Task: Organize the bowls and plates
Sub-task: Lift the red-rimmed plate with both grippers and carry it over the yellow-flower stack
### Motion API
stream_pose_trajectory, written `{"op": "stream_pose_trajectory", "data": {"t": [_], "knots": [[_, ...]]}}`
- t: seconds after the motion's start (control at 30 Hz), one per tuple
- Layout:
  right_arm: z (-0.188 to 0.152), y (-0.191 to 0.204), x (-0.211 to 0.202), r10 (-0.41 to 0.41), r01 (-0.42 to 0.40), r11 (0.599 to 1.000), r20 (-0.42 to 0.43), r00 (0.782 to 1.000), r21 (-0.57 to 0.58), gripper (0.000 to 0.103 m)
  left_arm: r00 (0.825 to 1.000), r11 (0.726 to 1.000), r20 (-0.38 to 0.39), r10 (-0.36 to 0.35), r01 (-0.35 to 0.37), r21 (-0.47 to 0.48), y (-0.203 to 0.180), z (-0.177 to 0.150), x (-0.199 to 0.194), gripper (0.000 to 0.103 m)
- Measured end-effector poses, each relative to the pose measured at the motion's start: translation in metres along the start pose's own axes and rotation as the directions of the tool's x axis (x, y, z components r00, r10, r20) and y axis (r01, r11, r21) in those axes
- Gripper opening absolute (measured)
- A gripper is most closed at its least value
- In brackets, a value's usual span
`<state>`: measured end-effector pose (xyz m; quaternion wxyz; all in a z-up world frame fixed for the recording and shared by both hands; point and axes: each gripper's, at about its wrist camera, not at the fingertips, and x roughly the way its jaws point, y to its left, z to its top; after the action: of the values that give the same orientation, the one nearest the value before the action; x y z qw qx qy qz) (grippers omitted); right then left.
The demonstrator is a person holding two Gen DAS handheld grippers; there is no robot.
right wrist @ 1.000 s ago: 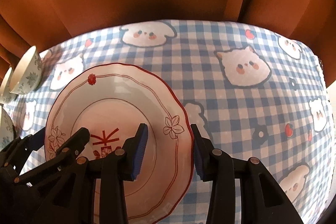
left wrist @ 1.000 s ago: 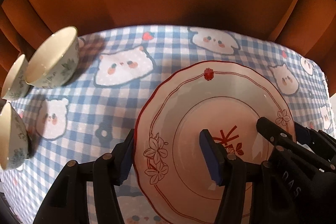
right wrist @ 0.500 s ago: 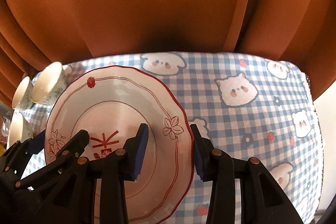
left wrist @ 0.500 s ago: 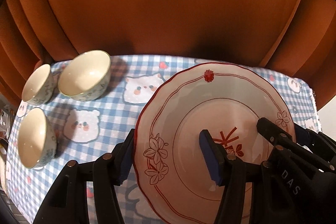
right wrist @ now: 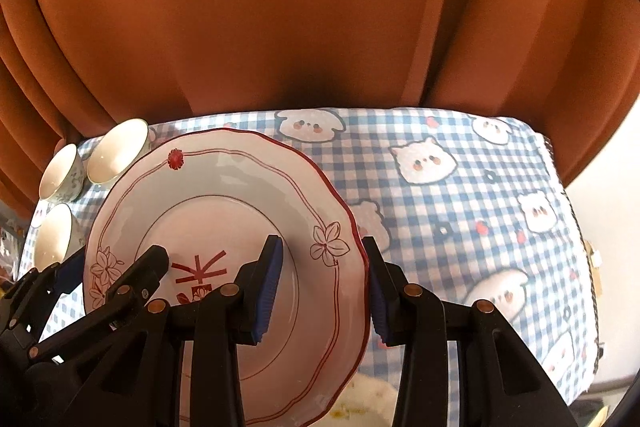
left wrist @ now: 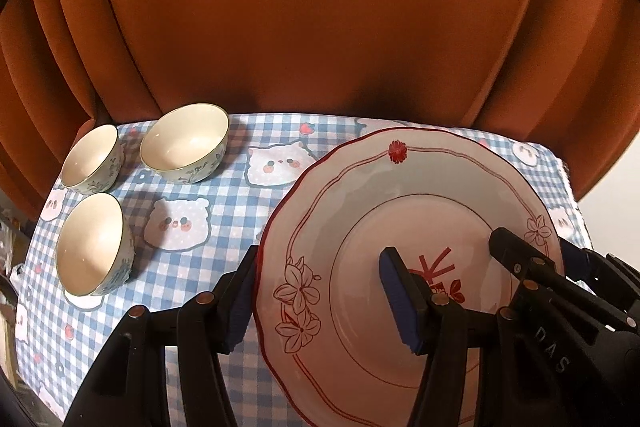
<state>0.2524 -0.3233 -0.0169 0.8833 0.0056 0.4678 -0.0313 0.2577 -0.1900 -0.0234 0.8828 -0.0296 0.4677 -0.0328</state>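
Observation:
A white plate with a red scalloped rim and red flowers [left wrist: 400,203] is held up above the table by both grippers. My left gripper [left wrist: 320,295] is shut on the plate's left edge. My right gripper [right wrist: 324,283] is shut on its right edge; the plate also shows in the right wrist view [right wrist: 224,187]. Three cream bowls with blue-green leaf patterns stand at the table's left: one at the back [left wrist: 184,143], one at the far left [left wrist: 92,159], one nearer [left wrist: 94,245].
The table has a blue-and-white checked cloth with bear faces [right wrist: 460,195]. Orange-brown curtains [left wrist: 320,19] hang right behind it. The table's right edge [right wrist: 580,227] borders a pale wall.
Both grippers have lifted the plate up and back from the table. The table now lies farther below, and all three bowls have come into fuller view.

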Motion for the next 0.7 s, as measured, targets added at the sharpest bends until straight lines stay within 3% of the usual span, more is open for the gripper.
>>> {"op": "stream_pose_trajectory", "data": {"t": [0.43,0.7], "knots": [[-0.06,-0.011,-0.038,-0.093,0.095,0.991,-0.03,0.995,0.097,0.044,0.995,0.99,-0.042,-0.091,0.094,0.104,-0.011,-0.044,-0.023,0.059],[-0.095,-0.03,-0.04,-0.106,0.117,0.987,-0.093,0.99,0.11,0.044,0.991,0.986,-0.089,-0.097,0.108,0.126,-0.027,-0.074,-0.023,0.059]]}}
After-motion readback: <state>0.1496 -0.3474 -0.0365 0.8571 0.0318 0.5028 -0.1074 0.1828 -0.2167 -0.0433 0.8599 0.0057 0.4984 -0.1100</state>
